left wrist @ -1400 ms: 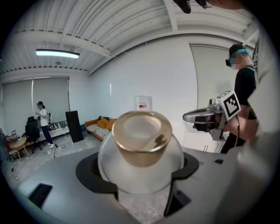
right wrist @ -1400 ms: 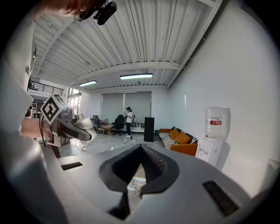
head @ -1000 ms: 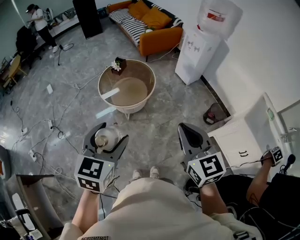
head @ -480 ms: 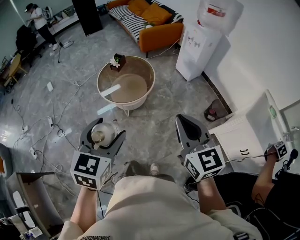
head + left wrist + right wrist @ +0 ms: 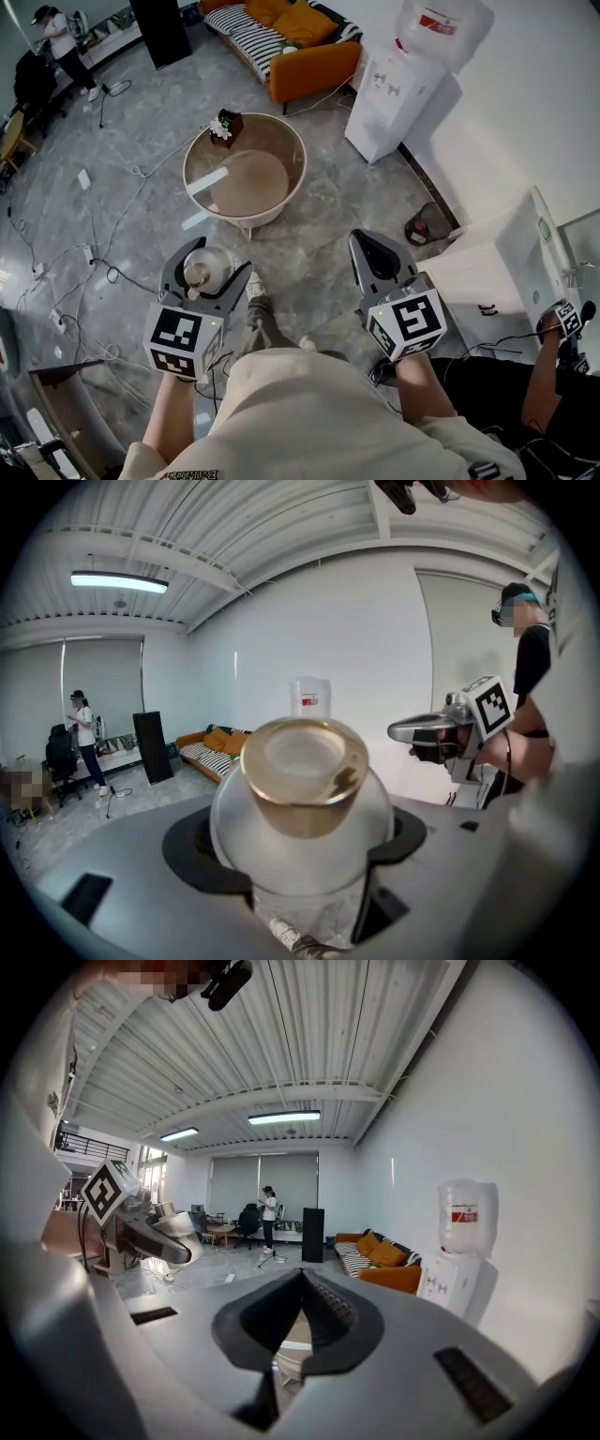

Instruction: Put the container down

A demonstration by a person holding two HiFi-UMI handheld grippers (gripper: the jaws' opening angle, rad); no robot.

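Observation:
A round frosted glass container [image 5: 206,272] with a gold lid is held above the floor, with my left gripper [image 5: 214,263] shut on it. In the left gripper view the container [image 5: 302,803] fills the space between the jaws of the left gripper [image 5: 300,860], which stand wide around its belly. My right gripper [image 5: 366,246] is level with it on the right, shut and with nothing in it; its tips meet in the right gripper view [image 5: 300,1275]. A round beige table [image 5: 298,155] stands ahead on the floor.
A small potted plant [image 5: 223,125] sits on the table's far edge. A water dispenser [image 5: 398,84] and an orange sofa [image 5: 300,37] stand beyond. A white cabinet [image 5: 487,272] is at the right. Cables [image 5: 94,253] trail on the floor at the left. A person [image 5: 52,37] stands far back.
The person holding the grippers has stepped forward; a foot now shows between the grippers. The table has drifted a little left in view. Both grippers keep their state.

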